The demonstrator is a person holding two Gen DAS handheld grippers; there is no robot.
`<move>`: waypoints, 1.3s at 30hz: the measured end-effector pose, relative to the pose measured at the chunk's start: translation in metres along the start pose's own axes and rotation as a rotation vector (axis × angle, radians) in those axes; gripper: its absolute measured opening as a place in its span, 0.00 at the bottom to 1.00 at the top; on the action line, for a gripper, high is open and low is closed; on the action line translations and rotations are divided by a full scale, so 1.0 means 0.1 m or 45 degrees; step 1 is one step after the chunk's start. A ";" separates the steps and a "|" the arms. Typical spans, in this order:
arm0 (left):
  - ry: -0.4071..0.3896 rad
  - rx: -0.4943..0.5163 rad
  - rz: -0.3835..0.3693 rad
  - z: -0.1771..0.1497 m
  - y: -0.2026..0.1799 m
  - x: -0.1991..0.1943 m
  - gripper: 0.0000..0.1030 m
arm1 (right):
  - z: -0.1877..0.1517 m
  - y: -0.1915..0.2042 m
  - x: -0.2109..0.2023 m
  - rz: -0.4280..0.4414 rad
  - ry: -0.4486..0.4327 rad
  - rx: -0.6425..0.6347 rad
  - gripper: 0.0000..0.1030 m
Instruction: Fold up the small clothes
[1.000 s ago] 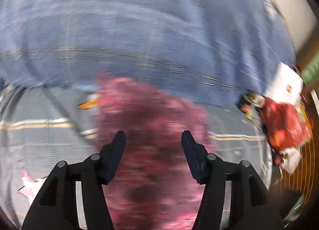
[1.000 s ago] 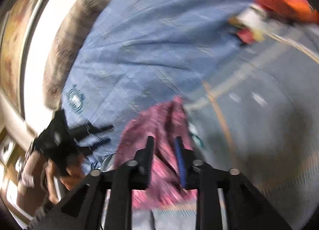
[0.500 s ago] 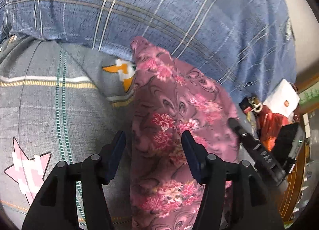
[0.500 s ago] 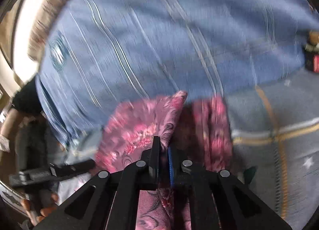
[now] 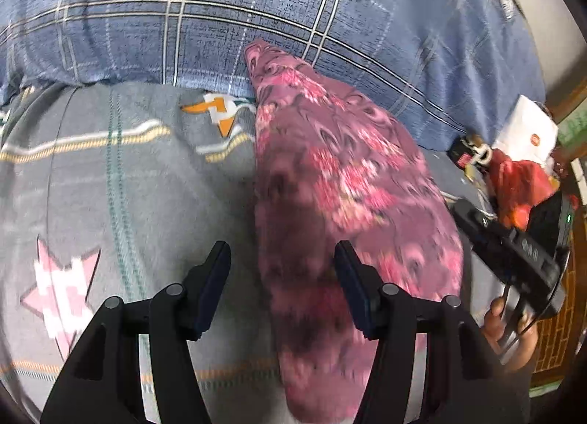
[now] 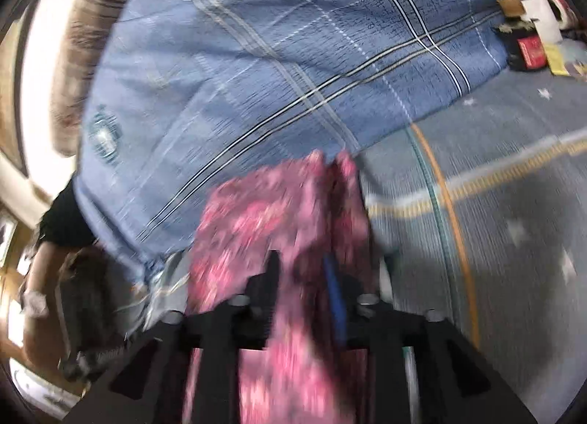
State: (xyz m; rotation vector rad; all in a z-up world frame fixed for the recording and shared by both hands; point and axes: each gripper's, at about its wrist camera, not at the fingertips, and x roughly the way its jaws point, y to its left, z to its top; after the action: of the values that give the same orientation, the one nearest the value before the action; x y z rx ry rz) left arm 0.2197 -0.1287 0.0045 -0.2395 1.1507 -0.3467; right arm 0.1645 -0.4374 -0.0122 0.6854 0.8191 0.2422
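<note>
Left wrist: soft floral purple-pink garment (image 5: 345, 181), long lobe on woven grey bedsheet (image 5: 121, 203).

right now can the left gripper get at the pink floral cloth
Probably yes: the left gripper stands open just above the pink floral cloth, whose left edge lies between its fingers, nothing covering it.

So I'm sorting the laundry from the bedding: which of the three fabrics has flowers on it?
The pink floral garment, lying between the blue plaid quilt and the grey star-print sheet; those two show only lines or stars.
</note>
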 end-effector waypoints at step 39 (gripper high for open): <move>-0.050 -0.003 0.134 0.24 -0.20 0.11 0.64 | 0.37 0.39 0.30 -0.203 -0.003 -0.114 0.44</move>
State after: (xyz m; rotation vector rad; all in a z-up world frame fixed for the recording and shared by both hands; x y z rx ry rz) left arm 0.2424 -0.1515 0.0117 -0.1864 1.1208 -0.2465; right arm 0.2142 -0.4114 0.0134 0.5332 0.8508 0.1334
